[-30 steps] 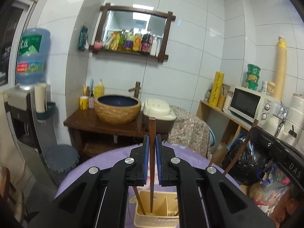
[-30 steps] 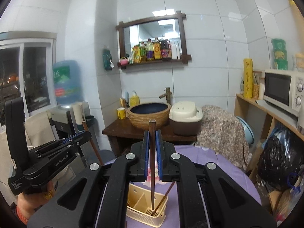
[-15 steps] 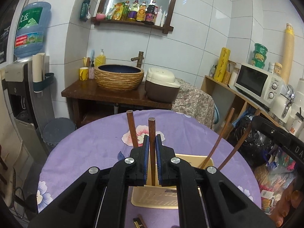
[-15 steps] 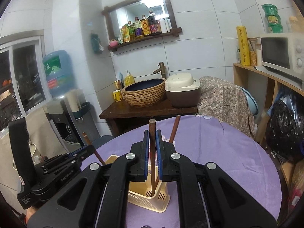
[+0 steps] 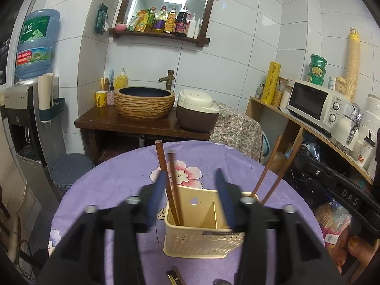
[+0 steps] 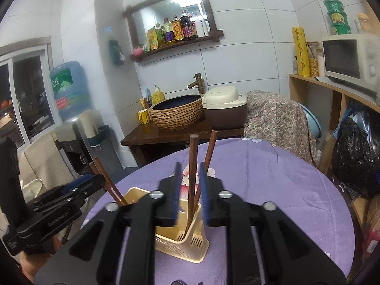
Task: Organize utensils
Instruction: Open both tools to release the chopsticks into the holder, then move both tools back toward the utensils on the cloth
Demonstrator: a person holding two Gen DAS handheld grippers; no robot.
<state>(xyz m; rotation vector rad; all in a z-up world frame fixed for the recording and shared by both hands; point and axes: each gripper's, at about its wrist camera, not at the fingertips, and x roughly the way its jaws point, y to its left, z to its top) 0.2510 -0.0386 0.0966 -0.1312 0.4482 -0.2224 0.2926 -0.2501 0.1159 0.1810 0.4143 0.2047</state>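
Left tool (image 5: 190,197) jaws opening, pads clear of the chopsticks (image 5: 169,185), which already stand in the left compartment of the beige holder (image 5: 201,235). Right tool (image 6: 188,190) jaws also opening; its chopstick (image 6: 192,173) stands between the pads, not pressed, tip down in the holder's far-right slot beside another stick. Holder sits on the purple-clothed bench (image 5: 114,180). To do the release well: open fully, then back off straight without brushing the sticks, or the light holder may tip. More utensils lie near the bench's front edge, unclear which.
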